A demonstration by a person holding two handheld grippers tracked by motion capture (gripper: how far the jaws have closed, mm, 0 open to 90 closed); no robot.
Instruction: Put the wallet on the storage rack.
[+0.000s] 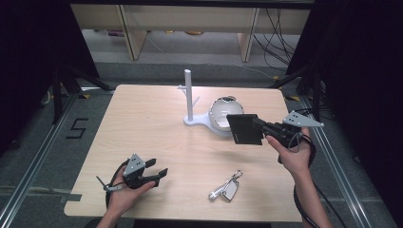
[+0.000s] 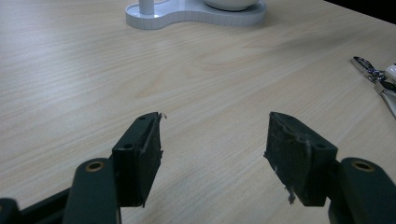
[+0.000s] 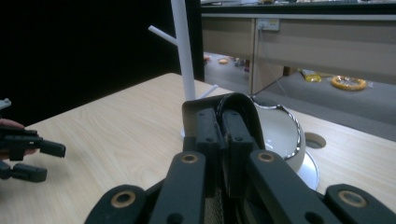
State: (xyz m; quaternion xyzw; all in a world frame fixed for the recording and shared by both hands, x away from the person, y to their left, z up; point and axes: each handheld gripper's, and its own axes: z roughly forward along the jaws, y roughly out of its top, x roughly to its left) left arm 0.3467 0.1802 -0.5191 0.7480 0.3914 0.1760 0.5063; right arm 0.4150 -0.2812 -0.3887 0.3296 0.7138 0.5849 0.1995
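- The right gripper (image 1: 259, 124) is clamped tight on a flat black wallet (image 1: 244, 128), jaws pinching its edge with the wallet held out flat above the table (image 1: 142, 137).
- From the right gripper view, the wallet's (image 3: 224, 105) folded edge curves over the two pressed-together jaws.
- The wallet hangs just in front of the white bowl (image 1: 224, 111), which sits on the white stand's base (image 1: 197, 121) beside the upright branched post (image 1: 188, 95).
- The left gripper (image 1: 158, 168) rests low near the table's near-left edge, jaws spread wide apart with nothing between them, only bare wood.
- A bunch of keys (image 1: 226, 187) lies on the table near the front edge, well apart from both grippers.
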